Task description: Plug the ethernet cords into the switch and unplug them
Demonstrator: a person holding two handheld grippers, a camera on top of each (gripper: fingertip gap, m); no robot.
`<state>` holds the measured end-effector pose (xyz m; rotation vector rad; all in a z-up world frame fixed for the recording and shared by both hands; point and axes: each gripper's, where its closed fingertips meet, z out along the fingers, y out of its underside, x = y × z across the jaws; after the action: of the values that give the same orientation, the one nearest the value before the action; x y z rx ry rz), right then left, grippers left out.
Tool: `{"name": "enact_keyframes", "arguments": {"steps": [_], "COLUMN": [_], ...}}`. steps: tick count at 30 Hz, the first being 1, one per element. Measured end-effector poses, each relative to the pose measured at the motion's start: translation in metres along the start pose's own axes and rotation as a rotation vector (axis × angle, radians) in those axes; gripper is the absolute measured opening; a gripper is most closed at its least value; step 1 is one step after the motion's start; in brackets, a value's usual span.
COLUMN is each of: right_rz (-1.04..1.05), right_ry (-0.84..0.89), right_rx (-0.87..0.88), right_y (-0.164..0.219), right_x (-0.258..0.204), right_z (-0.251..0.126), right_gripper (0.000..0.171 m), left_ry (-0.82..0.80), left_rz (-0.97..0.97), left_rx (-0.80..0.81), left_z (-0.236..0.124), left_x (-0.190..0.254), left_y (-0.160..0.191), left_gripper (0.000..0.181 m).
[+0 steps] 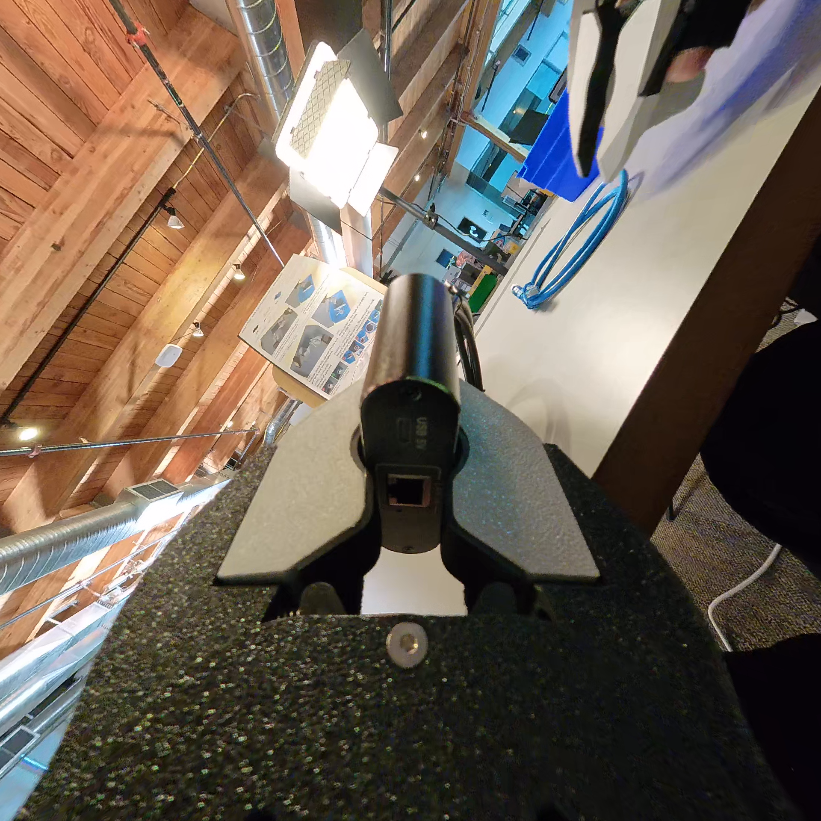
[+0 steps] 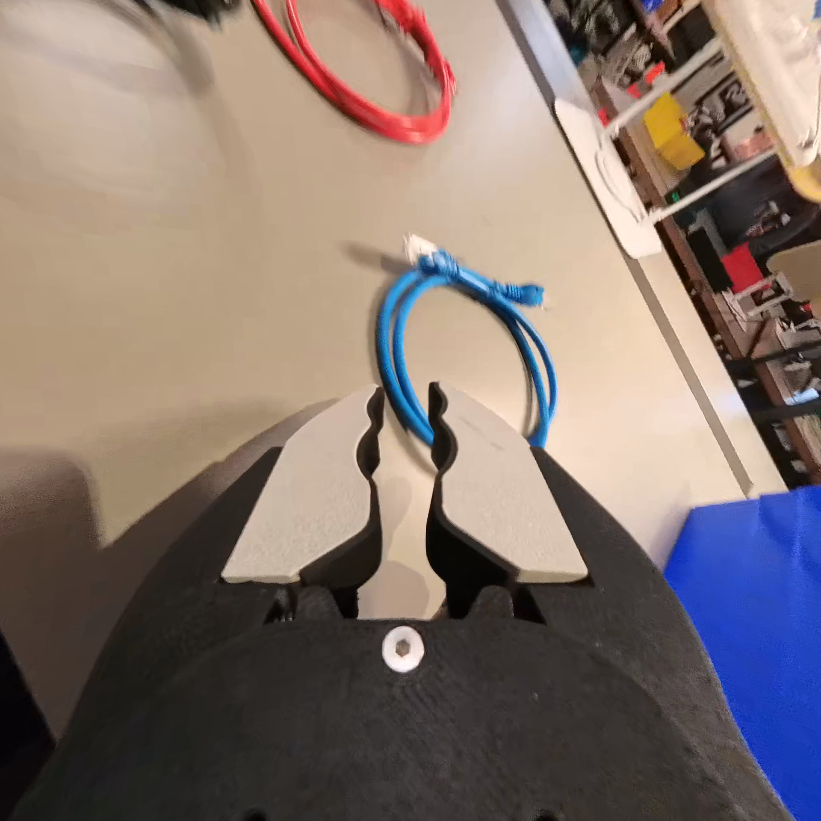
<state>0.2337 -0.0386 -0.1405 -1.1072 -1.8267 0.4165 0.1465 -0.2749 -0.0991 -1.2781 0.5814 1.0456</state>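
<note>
My left gripper [image 1: 411,400] is shut on a black box-shaped switch [image 1: 411,355] and holds it up off the table, tilted, with one empty ethernet port [image 1: 406,488] facing the camera. A coiled blue ethernet cord [image 1: 573,249] lies on the white table [image 1: 599,355]. In the right wrist view my right gripper [image 2: 405,395] is open and empty, its tips just above the near side of the blue cord coil [image 2: 466,337]. It also shows in the left wrist view [image 1: 595,169], blurred. A coiled red ethernet cord [image 2: 368,89] lies farther off.
A blue bin [image 2: 755,599] stands at the table's right, also in the left wrist view [image 1: 555,151]. A white flat device [image 2: 608,177] lies by the far edge. A lamp panel [image 1: 333,133] and an instruction sheet [image 1: 311,328] stand behind the switch. My hands' fingertips stand some 25 cm from each other.
</note>
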Motion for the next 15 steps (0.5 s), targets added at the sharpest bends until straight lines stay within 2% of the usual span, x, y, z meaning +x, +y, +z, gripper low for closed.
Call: {"name": "enact_keyframes", "arguments": {"steps": [4,9,10,11,15], "right_rz": [0.047,0.108,0.100,0.079,-0.041], "right_ry": [0.008,-0.001,0.001,0.002,-0.070], "right_rx": [0.030,-0.084,-0.110,-0.123,-0.188], "right_y": [-0.026,-0.021,-0.016,-0.013,0.010], "right_x": [-0.007,-0.007,-0.008,-0.008,-0.011], "right_z": [0.024,0.054,0.056,0.055,0.035], "right_gripper": [0.020,0.018,0.006,0.000,0.000], "left_ry": [0.002,0.005,0.006,0.006,0.009], "left_rz": [0.005,-0.006,-0.011,-0.012,-0.013], "left_rx": [0.003,0.008,0.008,0.010,0.014], "left_z": [0.000,-0.002,-0.002,-0.002,-0.003], "left_x": [0.001,0.001,0.001,0.001,0.001], "left_y": [0.000,0.000,0.001,0.000,0.000], "left_gripper": [0.032,0.032,0.032,0.032,0.032]}}
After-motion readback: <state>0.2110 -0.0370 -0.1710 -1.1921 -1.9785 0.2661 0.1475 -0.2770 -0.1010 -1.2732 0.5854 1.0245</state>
